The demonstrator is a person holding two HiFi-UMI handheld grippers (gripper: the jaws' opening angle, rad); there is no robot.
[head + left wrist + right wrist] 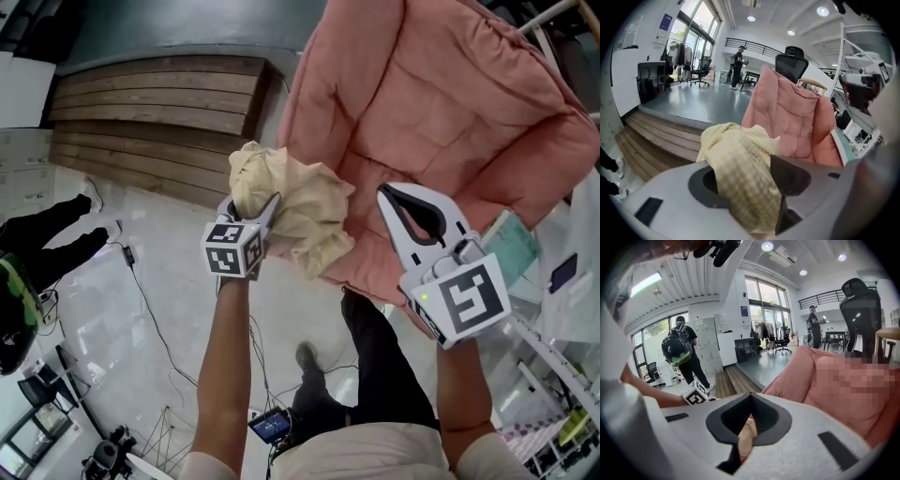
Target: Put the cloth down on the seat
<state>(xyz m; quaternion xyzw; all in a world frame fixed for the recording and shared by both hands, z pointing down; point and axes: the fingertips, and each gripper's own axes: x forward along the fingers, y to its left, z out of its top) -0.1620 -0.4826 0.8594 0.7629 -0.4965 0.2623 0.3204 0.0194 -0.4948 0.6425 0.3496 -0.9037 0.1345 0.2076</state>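
A crumpled pale-yellow checked cloth (292, 202) hangs at the front edge of a pink quilted seat (450, 112). My left gripper (265, 214) is at the cloth's left side. In the left gripper view the cloth (740, 168) lies draped in the gap between the jaws, which stand apart, so the left gripper (743, 161) is open. The pink seat (787, 117) rises just beyond it. My right gripper (386, 192) hovers over the seat to the right of the cloth, shut with nothing in it. Through the right gripper (750, 401) a bit of the cloth (745, 437) shows, with the seat (820, 380) behind it.
Wooden steps (150, 112) lie to the left of the seat. A person's dark legs (52, 234) and cables are on the pale floor at left. Shelving and a green-edged box (514, 246) crowd the right. A person with a backpack (679, 350) stands nearby.
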